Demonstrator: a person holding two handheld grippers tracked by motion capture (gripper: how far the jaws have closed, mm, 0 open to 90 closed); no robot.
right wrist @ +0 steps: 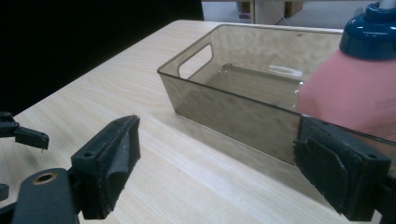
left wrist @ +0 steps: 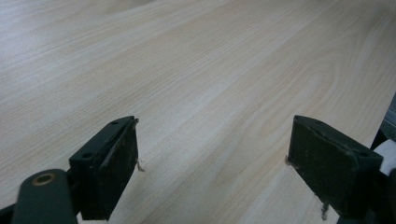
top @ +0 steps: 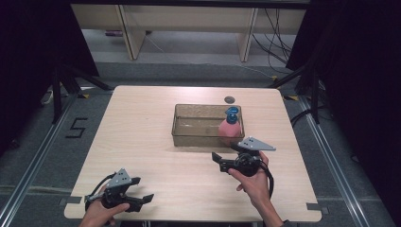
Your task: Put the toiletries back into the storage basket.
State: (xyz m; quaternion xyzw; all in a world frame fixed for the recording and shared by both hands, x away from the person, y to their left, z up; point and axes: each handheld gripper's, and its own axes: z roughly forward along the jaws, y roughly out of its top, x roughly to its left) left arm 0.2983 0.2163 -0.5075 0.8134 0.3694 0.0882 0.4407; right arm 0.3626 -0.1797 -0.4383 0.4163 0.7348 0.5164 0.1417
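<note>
Forearms cut off at the near edge in the high view. Left gripper (top: 140, 189) sits at the near left corner of the table (top: 142, 123), jaws spread wide, nothing between them; its own view has bare wood grain between the pads (left wrist: 116, 158). Right gripper (top: 226, 156) is near right of centre, just near of the bin (top: 182, 120), jaws also released and empty. Right gripper view: pads (right wrist: 119, 154) wide apart, bin's near wall straight ahead, not touching it as far as I can tell.

Bin is clear brown plastic, mid-table, with a handle cutout in its left end wall. Inside, at the right end, a pink bottle (top: 230, 128) with blue cap (top: 231, 113) stands upright. Bottle's lower part is seen only through the tinted wall; its right side is cut off in the right gripper view (right wrist: 350, 88). Rest of bin looks empty.

Small dark round thing (top: 229, 99) on the table beyond the bin, too small to identify.
</note>
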